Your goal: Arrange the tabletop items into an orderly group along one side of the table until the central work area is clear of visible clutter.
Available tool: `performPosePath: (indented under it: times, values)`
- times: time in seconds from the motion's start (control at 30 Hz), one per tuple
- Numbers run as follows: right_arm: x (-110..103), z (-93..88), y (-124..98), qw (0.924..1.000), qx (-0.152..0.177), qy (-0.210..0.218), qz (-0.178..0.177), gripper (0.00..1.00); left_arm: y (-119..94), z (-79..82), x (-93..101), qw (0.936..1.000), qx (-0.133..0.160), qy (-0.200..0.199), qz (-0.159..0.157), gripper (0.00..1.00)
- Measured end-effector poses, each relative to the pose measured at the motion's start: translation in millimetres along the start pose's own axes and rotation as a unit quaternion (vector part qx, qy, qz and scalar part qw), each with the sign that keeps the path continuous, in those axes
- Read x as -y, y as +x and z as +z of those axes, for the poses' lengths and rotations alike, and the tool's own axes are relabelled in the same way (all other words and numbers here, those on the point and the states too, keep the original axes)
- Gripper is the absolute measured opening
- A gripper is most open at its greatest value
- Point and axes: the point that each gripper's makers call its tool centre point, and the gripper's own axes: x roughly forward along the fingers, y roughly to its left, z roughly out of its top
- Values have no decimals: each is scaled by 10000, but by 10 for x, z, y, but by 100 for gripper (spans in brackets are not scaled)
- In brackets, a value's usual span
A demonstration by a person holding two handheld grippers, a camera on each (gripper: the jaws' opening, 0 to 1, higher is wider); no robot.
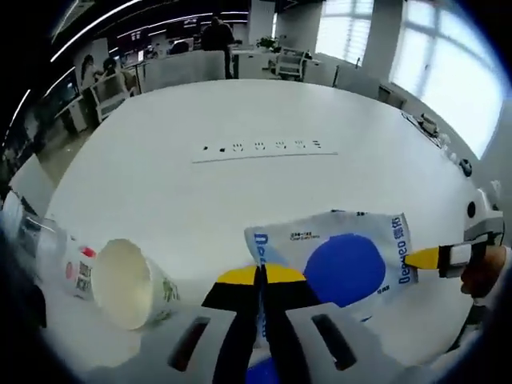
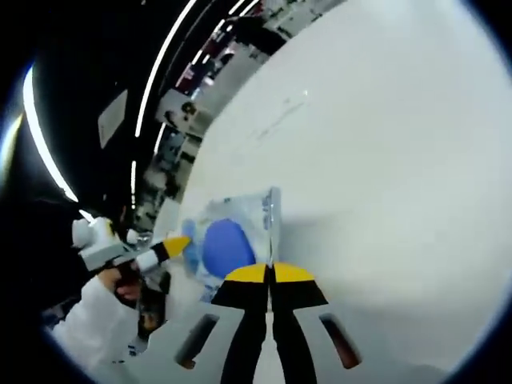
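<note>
Counter [image 1: 160, 168]: power strip [image 1: 264, 148] set flat across its middle, well beyond the other items.

Packet [image 1: 336, 256]: flat on the counter near the front edge, between the two grippers. Left gripper [image 1: 261, 276] meets its near edge; right gripper [image 1: 426, 258] meets its right-hand edge. In the right gripper view the packet [image 2: 232, 236] lies ahead of the right gripper [image 2: 270, 274], with the left gripper [image 2: 178, 244] at its far side.

Paper cup [image 1: 132, 284]: on its side, left of the packet, apart from it.

Small bottle [image 1: 76, 272]: lying just left of the cup, touching or nearly so.
</note>
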Motion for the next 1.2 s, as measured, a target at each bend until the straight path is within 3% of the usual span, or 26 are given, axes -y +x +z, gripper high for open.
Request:
performPosePath:
  times: [0.13,0.23,0.27,0.4,0.47,0.57,0.63,0.8,0.87,0.93,0.97,1.1,1.2]
  values:
    - [49,4,74,9999,-22,-86,-145,0,114,-94,-28,9998,-16,-183,50,0]
    - [70,24,78,9997,11,-121,-189,0,155,-109,-45,9993,-23,359,68,0]
    - [68,32,72,9997,31,-157,-185,0,132,-100,-59,9992,22,369,125,0]
    - [78,44,60,9985,4,-542,-66,3,49,-186,-22,10000,5,62,-14,17]
    - [82,40,27,9976,-16,-695,-63,10,-11,-242,-24,9998,37,165,40,22]
    - [98,36,-38,9959,-23,-891,-124,24,-62,-357,-82,9996,-90,234,124,20]
    - [119,-1,-90,9949,-81,-987,-176,26,-59,-438,-110,9997,-172,134,116,18]
    - [146,-126,-67,9951,-204,-926,-274,24,1,-587,-152,9990,-245,-319,217,23]
    - [91,-146,-25,9953,-250,-902,-229,17,43,-646,-133,9981,-305,-498,175,22]
    - [79,-163,14,9944,-278,-976,-283,4,54,-600,-99,9980,-137,-620,80,16]
    - [79,-175,31,9939,-307,-1024,-289,0,48,-621,-81,9972,-224,-706,38,13]
    - [20,-135,40,9920,-235,-1198,-321,0,31,-554,-67,9984,-152,-549,38,1]
    - [-110,-113,20,9921,-172,-1226,-201,0,-72,-405,-120,9986,165,-447,212,0]
